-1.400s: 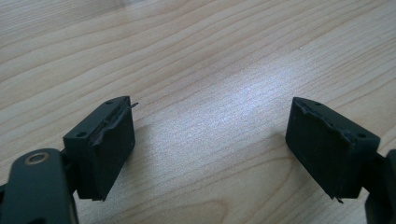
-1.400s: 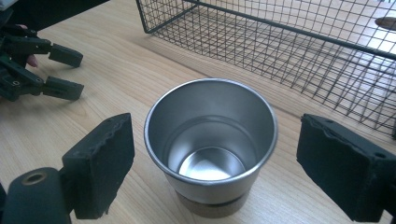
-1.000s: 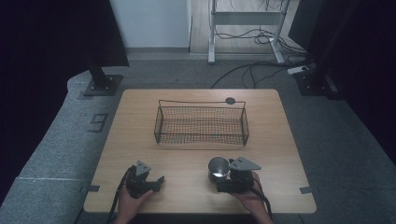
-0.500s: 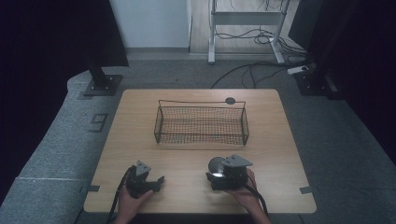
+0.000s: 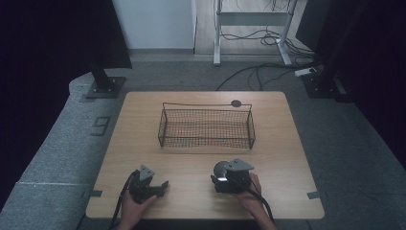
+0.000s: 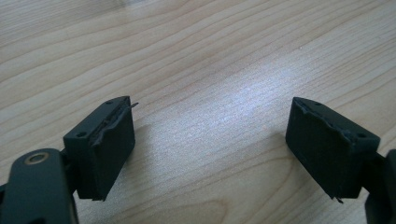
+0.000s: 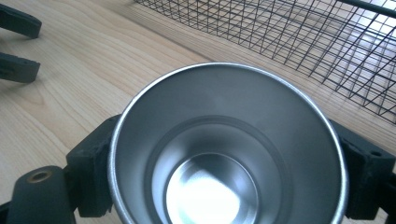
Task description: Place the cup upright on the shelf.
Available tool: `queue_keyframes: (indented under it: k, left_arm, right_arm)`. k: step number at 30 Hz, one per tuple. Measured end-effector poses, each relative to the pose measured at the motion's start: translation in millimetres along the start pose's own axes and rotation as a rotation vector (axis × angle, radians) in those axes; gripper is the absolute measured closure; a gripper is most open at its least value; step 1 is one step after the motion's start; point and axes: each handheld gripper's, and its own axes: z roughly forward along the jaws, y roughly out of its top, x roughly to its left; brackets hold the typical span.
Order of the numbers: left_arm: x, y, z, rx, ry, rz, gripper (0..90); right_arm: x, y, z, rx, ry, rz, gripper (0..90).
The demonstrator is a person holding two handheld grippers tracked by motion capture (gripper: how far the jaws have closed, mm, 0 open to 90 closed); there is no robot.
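Near front right table edge, right gripper (image 5: pixel 224 178) clamps metal cup (image 7: pixel 228 149), jaws pressed on both sides of cup wall, mouth facing camera, inside empty. Compared with a second ago, gripper and cup shifted slightly left and turned; likely cup just picked up, carry to wire basket (image 5: pixel 206 128) next. Basket sits mid-table, well beyond cup. Left gripper (image 5: pixel 149 184) rests near front left edge, jaws spread wide, holding nothing, bare wooden table (image 6: pixel 196 56) between them.
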Motion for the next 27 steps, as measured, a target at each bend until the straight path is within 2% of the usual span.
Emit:
queue_keyframes:
  k: [8, 12, 13, 27]
  left_arm:
    - [-0.4, -0.2, -0.1, -0.001, 0.0, -0.001, 15.8]
    - [-0.3, -0.2, -0.2, -0.001, 0.0, 0.0, 15.9]
    - [-0.3, -0.2, -0.2, -0.001, 0.0, 0.0, 15.8]
    - [-0.5, -0.2, -0.1, -0.001, 0.0, -0.001, 15.8]
  right_arm:
    - [-3.1, -0.2, -1.1, 0.003, 0.023, -0.015, 13.3]
    - [-3.8, 0.4, -2.9, -0.003, 0.053, -0.001, 13.3]
    - [-2.4, 1.4, -5.9, -0.014, 0.048, -0.017, 13.3]
    - [0.9, 10.8, -21.7, -0.068, 0.042, -0.024, 13.3]
